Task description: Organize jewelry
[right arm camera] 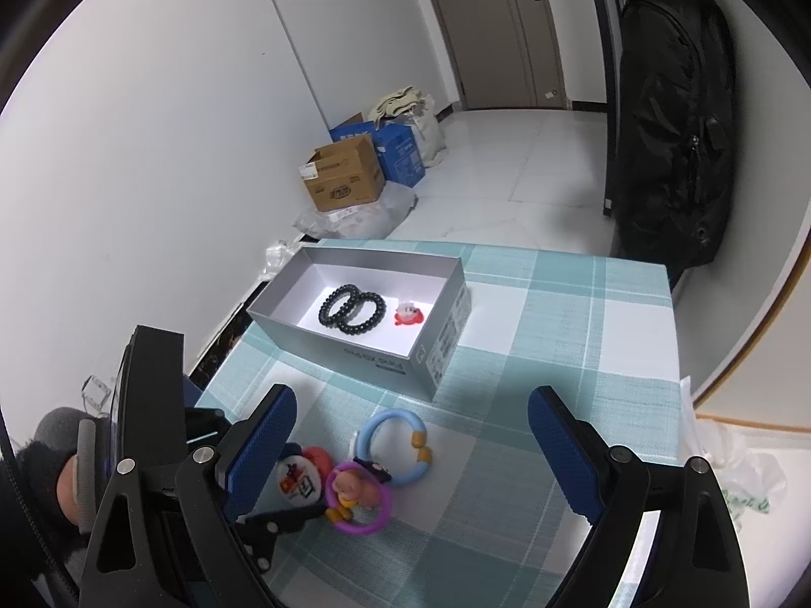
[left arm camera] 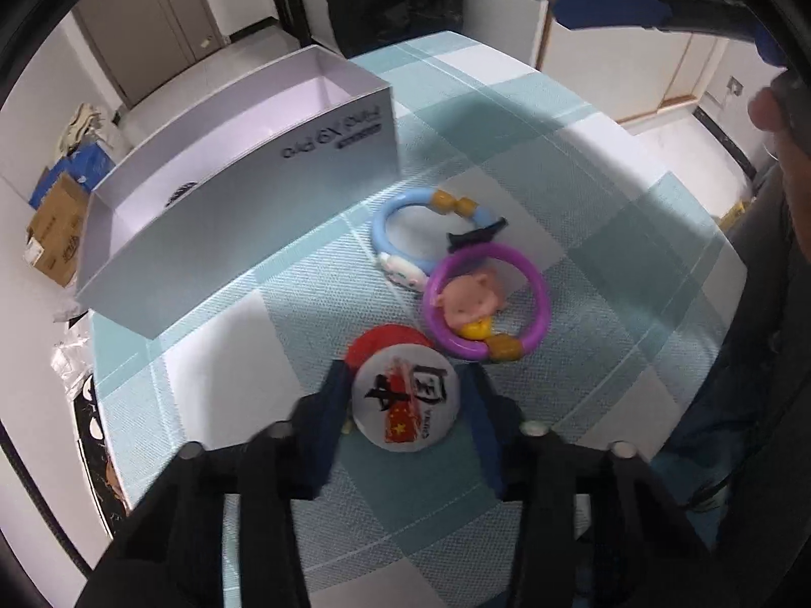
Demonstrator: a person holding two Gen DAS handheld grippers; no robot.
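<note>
Pointing steeply down at the checked tablecloth [left arm camera: 583,162], the left gripper [left arm camera: 405,408] had its two blue-padded fingers on either side of a round white badge [left arm camera: 405,408] printed with black characters and a red flag — the pads sat against its rim, so the tongs looked clenched on it, though blur kept the contact from being certain. A red badge [left arm camera: 388,344] lay partly under the white one, on the side toward the grey box [left arm camera: 243,213]. Just beyond it, a little farther from the box, a purple bangle [left arm camera: 486,299] with a pink pig figure [left arm camera: 469,301] inside rested flat on the cloth, touching a light-blue bangle [left arm camera: 405,225] that lay nearer the box's front wall. A small black piece [left arm camera: 476,235] sat where the two rings met. The right gripper [right arm camera: 410,441] hung above the same cluster with its jaws spread wide and nothing between them — released. From the right wrist view, the open grey box held two black beaded bracelets [right arm camera: 352,311] side by side and overlapping, with a small red-and-white charm [right arm camera: 408,315] near them toward the box's right end. Cardboard cartons [right arm camera: 344,177] stood on the floor beyond the box, by the wall.
</note>
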